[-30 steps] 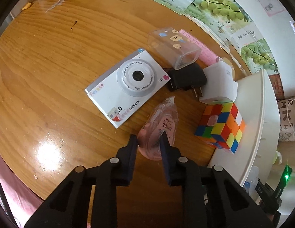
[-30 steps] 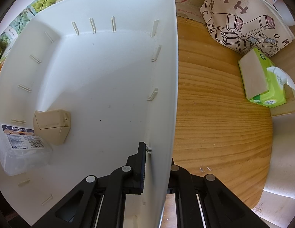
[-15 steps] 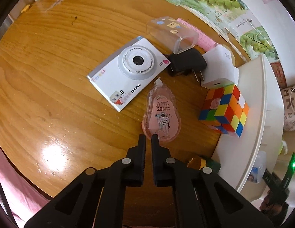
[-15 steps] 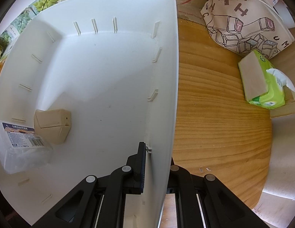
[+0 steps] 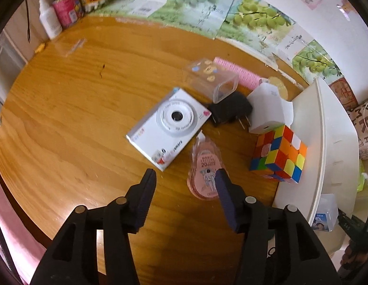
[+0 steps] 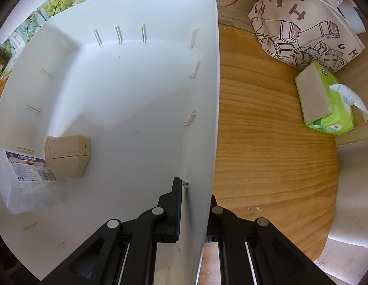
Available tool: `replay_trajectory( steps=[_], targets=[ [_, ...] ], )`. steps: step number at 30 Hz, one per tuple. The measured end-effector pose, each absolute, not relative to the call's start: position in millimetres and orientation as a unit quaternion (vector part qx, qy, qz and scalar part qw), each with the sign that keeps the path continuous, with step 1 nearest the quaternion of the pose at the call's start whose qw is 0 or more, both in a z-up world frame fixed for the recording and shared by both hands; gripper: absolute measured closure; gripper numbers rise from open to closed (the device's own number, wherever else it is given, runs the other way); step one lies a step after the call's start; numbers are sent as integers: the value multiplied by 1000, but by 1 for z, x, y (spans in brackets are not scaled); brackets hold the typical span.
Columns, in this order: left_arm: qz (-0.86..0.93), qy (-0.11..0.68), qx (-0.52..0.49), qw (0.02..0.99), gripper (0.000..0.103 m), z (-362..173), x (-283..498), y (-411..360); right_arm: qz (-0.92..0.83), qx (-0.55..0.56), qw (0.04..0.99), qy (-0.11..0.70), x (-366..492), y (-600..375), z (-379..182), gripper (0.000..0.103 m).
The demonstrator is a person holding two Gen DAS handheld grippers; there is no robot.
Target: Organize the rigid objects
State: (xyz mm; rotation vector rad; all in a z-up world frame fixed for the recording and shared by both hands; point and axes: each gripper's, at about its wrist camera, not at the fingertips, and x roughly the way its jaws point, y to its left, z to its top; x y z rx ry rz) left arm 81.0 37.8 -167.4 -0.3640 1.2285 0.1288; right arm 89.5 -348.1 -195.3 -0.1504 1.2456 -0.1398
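Opening L gripper [image 5: 184, 180] over pink "20" tape dispenser [image 5: 205, 171]; R gripper [image 6: 195, 190] clamping white bin [image 6: 216, 95] wall.

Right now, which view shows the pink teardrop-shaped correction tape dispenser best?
The left wrist view: the pink teardrop-shaped correction tape dispenser lies flat on the wooden table, label up, though one finger of the opening left hand-held gripper overlaps it. The right wrist view shows none of it, only the white plastic bin.

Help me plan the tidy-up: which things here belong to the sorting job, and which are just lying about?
Job: toy camera, correction tape, puzzle cube, black plug, white charger, white bin.
Lying about: tissue pack, tote bag, white bottle.
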Motion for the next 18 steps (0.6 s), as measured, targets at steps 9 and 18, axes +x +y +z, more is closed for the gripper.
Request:
replay_trajectory(
  steps=[9, 18],
  targets=[
    [38, 556, -96, 825, 47, -161, 87, 43, -73, -71, 807, 582, 92, -346, -194, 93],
    [-14, 591, -37, 806, 28, -170, 111, 42, -83, -64, 806, 582, 93, -346, -195, 93]
  ],
)
